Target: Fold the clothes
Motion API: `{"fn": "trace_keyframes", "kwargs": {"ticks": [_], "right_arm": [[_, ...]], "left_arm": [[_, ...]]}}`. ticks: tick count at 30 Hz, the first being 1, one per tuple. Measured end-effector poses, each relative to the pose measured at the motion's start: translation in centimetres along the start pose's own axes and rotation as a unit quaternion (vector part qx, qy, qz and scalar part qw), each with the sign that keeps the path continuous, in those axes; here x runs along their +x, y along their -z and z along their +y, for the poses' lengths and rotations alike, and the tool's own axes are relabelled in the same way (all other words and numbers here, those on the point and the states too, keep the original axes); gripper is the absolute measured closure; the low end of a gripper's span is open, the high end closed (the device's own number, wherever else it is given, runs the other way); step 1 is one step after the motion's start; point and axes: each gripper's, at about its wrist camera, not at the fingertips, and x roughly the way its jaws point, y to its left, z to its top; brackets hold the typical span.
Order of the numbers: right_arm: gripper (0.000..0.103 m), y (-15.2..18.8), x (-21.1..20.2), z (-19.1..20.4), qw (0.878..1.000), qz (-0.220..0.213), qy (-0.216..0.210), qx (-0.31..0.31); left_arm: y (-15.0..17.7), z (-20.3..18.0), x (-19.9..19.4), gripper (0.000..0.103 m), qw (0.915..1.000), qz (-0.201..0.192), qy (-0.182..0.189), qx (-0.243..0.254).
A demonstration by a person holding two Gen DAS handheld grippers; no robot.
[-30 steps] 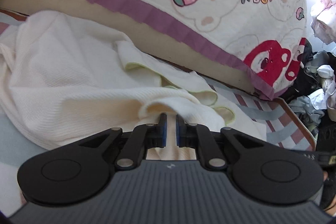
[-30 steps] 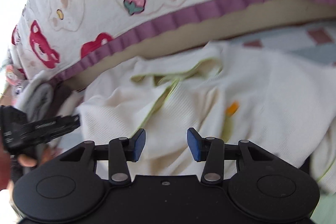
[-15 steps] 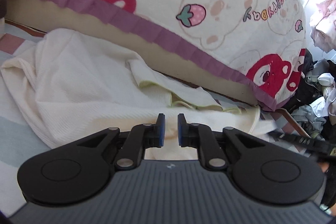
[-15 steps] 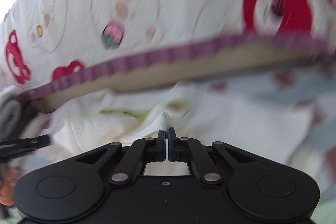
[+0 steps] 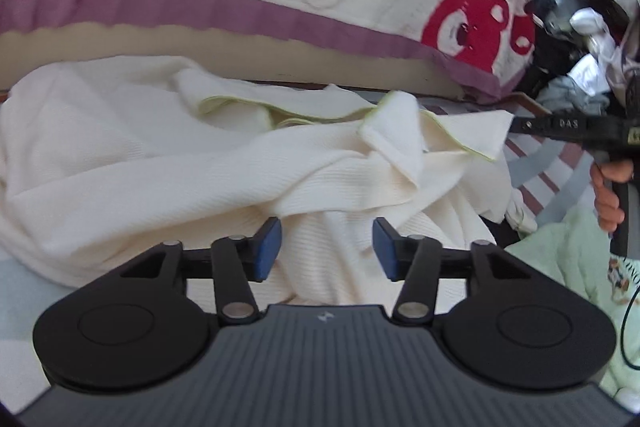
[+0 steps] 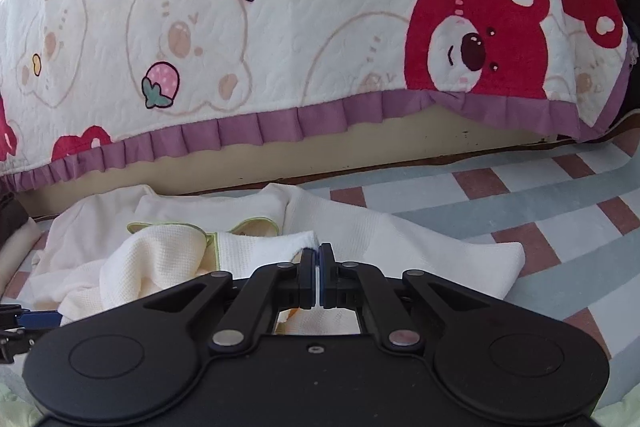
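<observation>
A cream ribbed garment [image 5: 168,163] with pale green trim lies crumpled on a checked mat, just in front of a bed. My left gripper [image 5: 326,251] hangs open right over its folds, nothing between the blue pads. In the right wrist view the same garment [image 6: 400,231] stretches toward the right, and my right gripper [image 6: 319,269] is shut on a pinched edge of it. The left wrist view shows the right gripper's black finger [image 5: 560,127] at the cloth's far corner, with a hand [image 5: 608,195] on its handle.
A bed with a bear-print quilt [image 6: 320,27] and purple frill [image 6: 280,131] rises close behind the garment. The grey, white and red checked mat [image 6: 540,211] extends to the right. A heap of clothes [image 5: 576,39] lies at far right. A pale green cloth [image 5: 560,267] sits nearby.
My left gripper has opened and let go of the garment. The right gripper shut on an edge of the cloth and pulled it to the right, spreading it.
</observation>
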Motion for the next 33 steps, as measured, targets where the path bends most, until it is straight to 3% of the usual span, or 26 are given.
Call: {"fn": "trace_keyframes", "kwargs": {"ticks": [2,5,6,7,10,12,14,17,19,22,25,29,33], "right_arm": [[0.100,0.0,0.5,-0.5,1.000,0.008,-0.001,0.011],[0.100,0.2,1.7,-0.9,0.999,0.030,0.002,0.023],[0.099,0.4,2.0,-0.8,0.999,0.041,0.005,0.028],[0.098,0.6,2.3,-0.8,0.998,0.051,0.009,0.033],[0.094,1.2,2.9,-0.6,0.996,0.079,0.017,0.048],[0.090,1.3,2.5,-0.4,0.994,0.086,0.014,0.061],[0.079,1.4,2.1,-0.1,0.993,0.091,0.008,0.076],[0.068,0.9,1.7,0.6,0.988,0.102,-0.035,0.112],[0.056,0.7,2.5,1.3,0.978,0.129,-0.073,0.149],[0.050,0.6,4.2,2.6,0.959,0.169,-0.111,0.197],[0.046,0.4,6.6,4.2,0.952,0.194,-0.103,0.214],[0.046,0.2,9.1,5.1,0.945,0.208,-0.073,0.241],[0.039,0.3,11.0,5.0,0.927,0.243,-0.044,0.281]], "left_arm": [[-0.5,0.0,1.0,0.042,0.9998,-0.003,-0.012,-0.014],[-2.0,1.3,2.8,0.045,0.9970,-0.004,-0.028,-0.072],[-2.3,1.6,3.2,0.058,0.9962,-0.005,-0.027,-0.082],[-2.6,2.0,3.5,0.077,0.9954,-0.007,-0.027,-0.092],[-2.8,2.9,3.8,0.091,0.9937,-0.013,-0.025,-0.108],[-2.8,3.2,3.5,0.092,0.9933,-0.022,-0.025,-0.111],[-3.0,3.3,2.9,0.093,0.9926,-0.034,-0.025,-0.114],[-3.4,3.6,2.0,0.096,0.9913,-0.052,-0.024,-0.119],[-3.6,3.7,1.5,0.099,0.9902,-0.064,-0.023,-0.122],[-4.0,4.0,0.6,0.101,0.9883,-0.082,-0.022,-0.127],[-4.1,4.3,0.1,0.101,0.9880,-0.084,-0.017,-0.128],[-3.2,5.2,0.8,0.101,0.9876,-0.041,-0.007,-0.152],[-1.9,5.9,1.5,0.097,0.9847,-0.026,-0.017,-0.171]]}}
